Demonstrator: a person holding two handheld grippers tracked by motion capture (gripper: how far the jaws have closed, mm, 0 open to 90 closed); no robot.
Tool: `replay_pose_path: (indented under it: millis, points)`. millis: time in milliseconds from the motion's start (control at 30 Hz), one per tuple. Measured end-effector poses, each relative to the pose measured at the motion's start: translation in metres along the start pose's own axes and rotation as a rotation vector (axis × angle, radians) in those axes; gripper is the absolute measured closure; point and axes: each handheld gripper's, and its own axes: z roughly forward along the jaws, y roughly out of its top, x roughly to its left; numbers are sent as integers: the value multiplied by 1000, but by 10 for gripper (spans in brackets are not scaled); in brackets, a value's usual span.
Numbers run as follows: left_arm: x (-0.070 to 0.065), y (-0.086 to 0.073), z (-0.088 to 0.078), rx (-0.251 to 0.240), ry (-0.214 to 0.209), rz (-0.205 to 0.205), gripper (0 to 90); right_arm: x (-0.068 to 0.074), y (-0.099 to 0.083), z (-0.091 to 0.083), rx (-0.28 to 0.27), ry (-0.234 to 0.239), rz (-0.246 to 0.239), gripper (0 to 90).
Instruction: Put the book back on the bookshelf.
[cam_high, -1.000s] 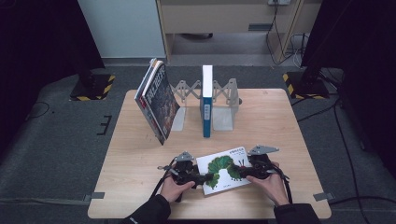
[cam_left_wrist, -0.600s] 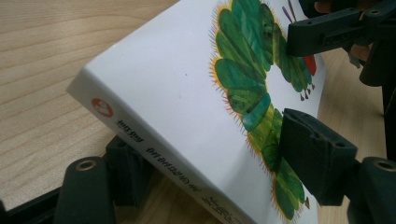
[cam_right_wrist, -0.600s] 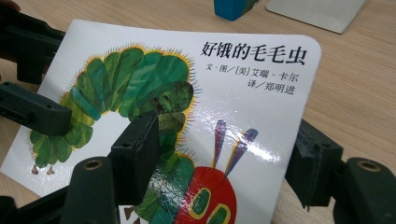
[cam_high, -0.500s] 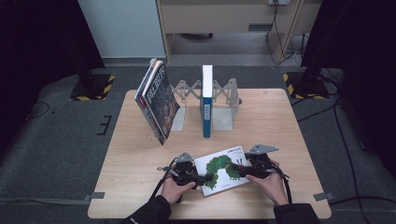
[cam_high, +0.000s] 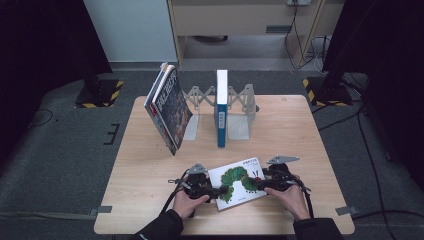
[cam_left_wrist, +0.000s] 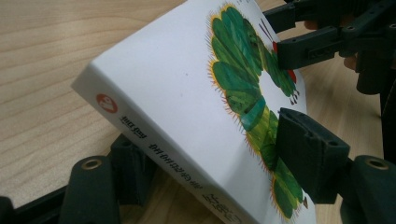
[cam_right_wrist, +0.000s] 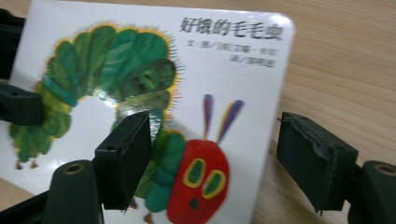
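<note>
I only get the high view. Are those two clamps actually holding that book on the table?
Observer: The left gripper grips the book at its spine, one jaw on the cover, one beneath.
Operator: And the right one?
Observer: The right gripper has just been opening its jaws; one hangs over the cover, the other stands clear of the edge.
Operator: What's the green thing?
Observer: A caterpillar with a red face and yellow-green eyes.

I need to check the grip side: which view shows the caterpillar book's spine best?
The left gripper view: the caterpillar book is tilted up there, spine facing the camera, lettering visible. The right gripper view gives its front cover; the high view shows it small and flat-looking.
</note>
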Motion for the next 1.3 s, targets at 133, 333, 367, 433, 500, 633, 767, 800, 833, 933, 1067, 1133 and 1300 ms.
replay_pose_path:
  millis: [133,333,367,433,500,633,767,800,833,933,1067,1133,1300]
  points:
    - [-2,4,-4,-14,11,13,367,0,1,-1,-9,16,-7,255]
    - [-7,15,-17,-82,24,24,507,2,7,-7,-108,-15,-67,319]
    - [-8,16,-18,-92,24,35,529,2,7,-9,-126,-17,-69,320]
    - [-11,19,-21,-105,22,56,571,2,9,-11,-163,-19,-79,325]
    - [-13,19,-20,-112,19,68,589,1,9,-13,-185,-17,-75,327]
    - [-13,15,-18,-120,6,72,594,1,7,-12,-192,-14,-64,327]
    - [-19,7,-7,-55,-5,98,565,2,5,-10,-169,-12,-82,319]
    - [-20,6,-5,-50,-8,97,564,2,5,-10,-164,-11,-89,316]
    - [-21,6,-5,-48,-13,96,569,2,4,-9,-165,-10,-91,312]
    - [-22,8,-6,-34,-20,96,604,2,5,-10,-165,-3,-91,315]
    - [-26,17,-12,-42,35,158,659,2,7,-14,-204,5,-91,334]
    - [-26,19,-14,-50,51,190,660,3,9,-14,-224,7,-106,324]
    - [-27,13,-11,-75,57,202,650,3,6,-11,-192,8,-107,285]
